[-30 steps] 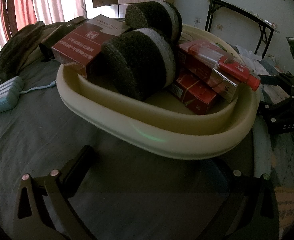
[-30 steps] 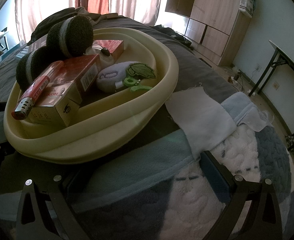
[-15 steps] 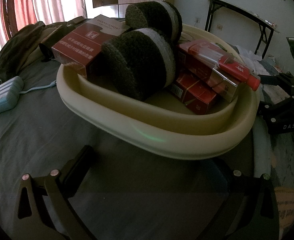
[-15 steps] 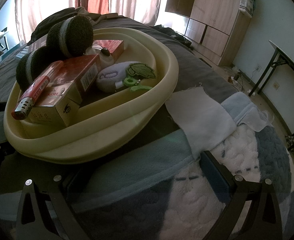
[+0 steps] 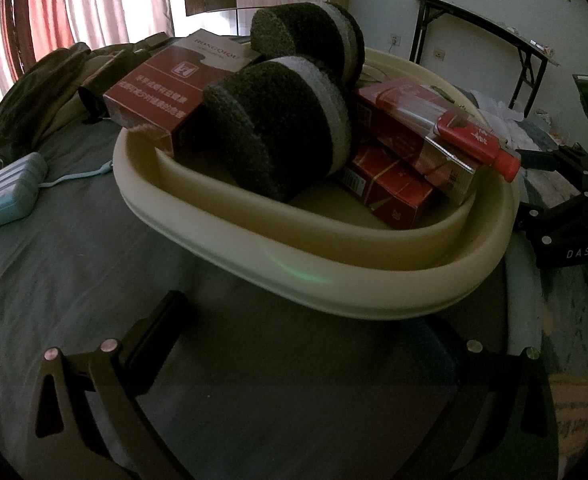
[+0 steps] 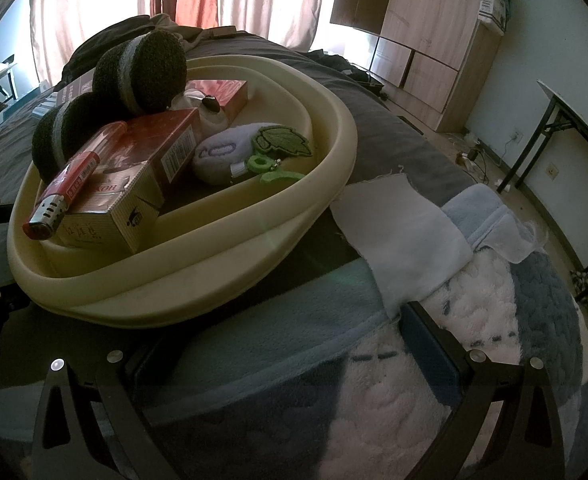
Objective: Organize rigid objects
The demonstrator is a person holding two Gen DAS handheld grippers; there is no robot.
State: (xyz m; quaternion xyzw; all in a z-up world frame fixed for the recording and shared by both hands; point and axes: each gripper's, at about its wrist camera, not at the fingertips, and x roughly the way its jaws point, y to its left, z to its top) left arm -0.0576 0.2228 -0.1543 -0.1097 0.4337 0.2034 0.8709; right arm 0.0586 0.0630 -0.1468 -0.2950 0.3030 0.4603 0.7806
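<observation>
A cream oval basin (image 5: 334, 280) (image 6: 198, 292) sits on the bed. It holds two dark round scouring pads (image 5: 278, 128) (image 6: 142, 72), red cartons (image 5: 390, 188) (image 6: 134, 160), a dark red box (image 5: 154, 92) leaning on its rim, a red lighter (image 5: 474, 140) (image 6: 66, 188), a pale purple pouch (image 6: 218, 156) and a green leaf keyring (image 6: 282, 140). My left gripper (image 5: 306, 320) stands open just short of the basin's near rim, nothing between its fingers. My right gripper (image 6: 278, 332) is open too, low over the blanket beside the basin.
A light blue pouch with a cord (image 5: 10, 188) lies on the grey sheet left of the basin. A white cloth (image 6: 398, 236) and a blue-and-white fleece blanket (image 6: 474, 340) lie right of it. Dark clothes (image 5: 26, 96) are heaped behind; a wardrobe (image 6: 422, 40) and a folding table (image 5: 482, 20) stand beyond.
</observation>
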